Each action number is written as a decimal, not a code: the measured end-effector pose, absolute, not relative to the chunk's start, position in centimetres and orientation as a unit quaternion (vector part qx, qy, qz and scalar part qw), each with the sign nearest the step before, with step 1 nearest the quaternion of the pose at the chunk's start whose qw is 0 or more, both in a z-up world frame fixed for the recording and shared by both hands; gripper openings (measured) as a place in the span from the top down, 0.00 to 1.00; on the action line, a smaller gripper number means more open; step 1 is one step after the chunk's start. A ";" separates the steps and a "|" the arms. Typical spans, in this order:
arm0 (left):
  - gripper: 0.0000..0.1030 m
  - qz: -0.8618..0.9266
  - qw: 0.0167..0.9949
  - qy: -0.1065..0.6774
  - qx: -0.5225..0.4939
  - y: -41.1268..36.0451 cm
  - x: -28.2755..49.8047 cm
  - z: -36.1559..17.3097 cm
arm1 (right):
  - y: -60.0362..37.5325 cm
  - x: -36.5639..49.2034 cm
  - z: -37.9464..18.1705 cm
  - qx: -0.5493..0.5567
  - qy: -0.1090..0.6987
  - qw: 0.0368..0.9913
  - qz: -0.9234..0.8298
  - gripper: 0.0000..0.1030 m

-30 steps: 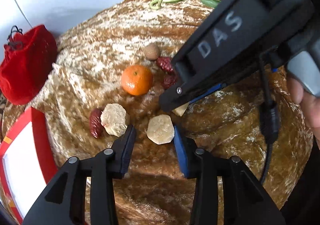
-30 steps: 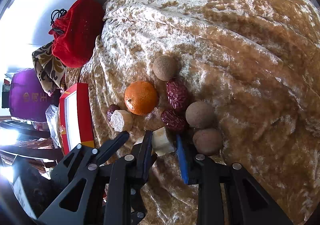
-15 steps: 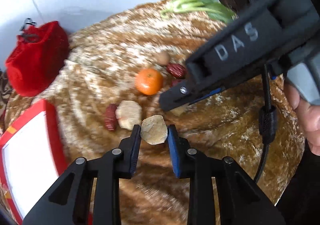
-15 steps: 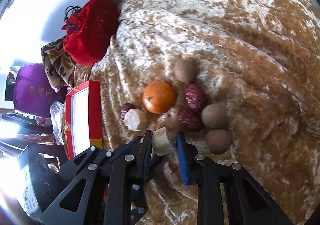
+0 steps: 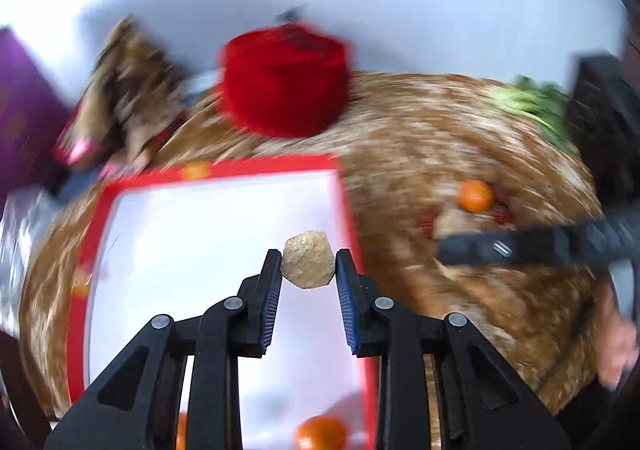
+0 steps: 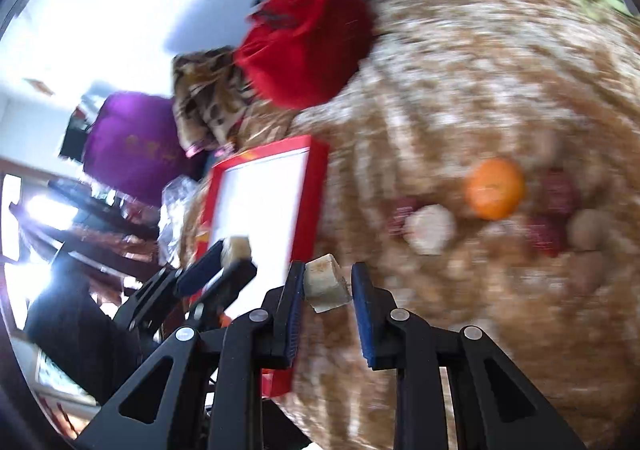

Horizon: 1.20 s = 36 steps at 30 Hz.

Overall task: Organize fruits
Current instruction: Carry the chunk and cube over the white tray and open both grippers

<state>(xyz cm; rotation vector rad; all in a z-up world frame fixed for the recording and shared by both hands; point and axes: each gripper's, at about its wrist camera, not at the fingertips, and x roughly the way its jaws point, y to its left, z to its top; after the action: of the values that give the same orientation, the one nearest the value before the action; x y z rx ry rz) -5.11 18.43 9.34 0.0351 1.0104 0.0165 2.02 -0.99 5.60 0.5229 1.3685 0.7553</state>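
Brown mottled velvet cloth (image 5: 420, 169) covers the table, with a white wall behind and a red drawstring pouch (image 5: 284, 81) at twelve o'clock in the left wrist view. The carrying step is judged to be in hand. The left gripper (image 5: 308, 278) is clamped on a pale cut chunk (image 5: 307, 265), held above the white floor of the red-rimmed box (image 5: 348, 217). The right gripper (image 6: 326, 294) is closed on a second pale wedge (image 6: 326, 284), seen over the cloth just beside the box's right rim.

The next move would call for each piece to be lowered into the box before the jaws are released, the right gripper first being brought across the rim.

By count, through heavy blur: two pale pieces are held, one per gripper; one more pale chunk (image 6: 430, 230) and one orange (image 6: 495, 189) lie on the cloth at three o'clock, among roughly three dark red fruits and several brown round ones, whose number cannot be told. At least one orange (image 5: 320, 434) lies in the box at six o'clock.
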 end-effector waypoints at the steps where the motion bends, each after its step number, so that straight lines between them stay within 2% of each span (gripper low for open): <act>1: 0.76 0.024 0.871 0.491 0.010 19.2 -5.0 9.0 | 0.1 1.7 5.7 0.226 0.607 0.678 0.347 0.76; 7: 0.76 0.073 0.845 0.529 -0.013 22.2 -5.0 6.8 | 5.1 -0.6 6.1 0.185 0.594 0.674 0.398 0.77; 15: 0.76 0.069 0.834 0.548 0.001 22.0 -5.3 5.7 | 8.8 -3.1 5.0 0.123 0.602 0.670 0.417 0.77; 32: 0.75 0.129 0.817 0.560 0.042 23.5 -5.0 4.4 | 10.0 -4.0 5.3 0.082 0.594 0.685 0.414 0.75; 36: 0.72 0.146 0.818 0.554 0.052 23.8 -5.0 4.7 | 10.0 -4.1 5.5 0.077 0.593 0.686 0.415 0.73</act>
<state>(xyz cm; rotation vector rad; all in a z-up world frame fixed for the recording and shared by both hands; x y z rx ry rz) -5.02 23.79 4.66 0.1105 1.1811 0.3118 -4.10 9.98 5.48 0.1733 1.3280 0.9296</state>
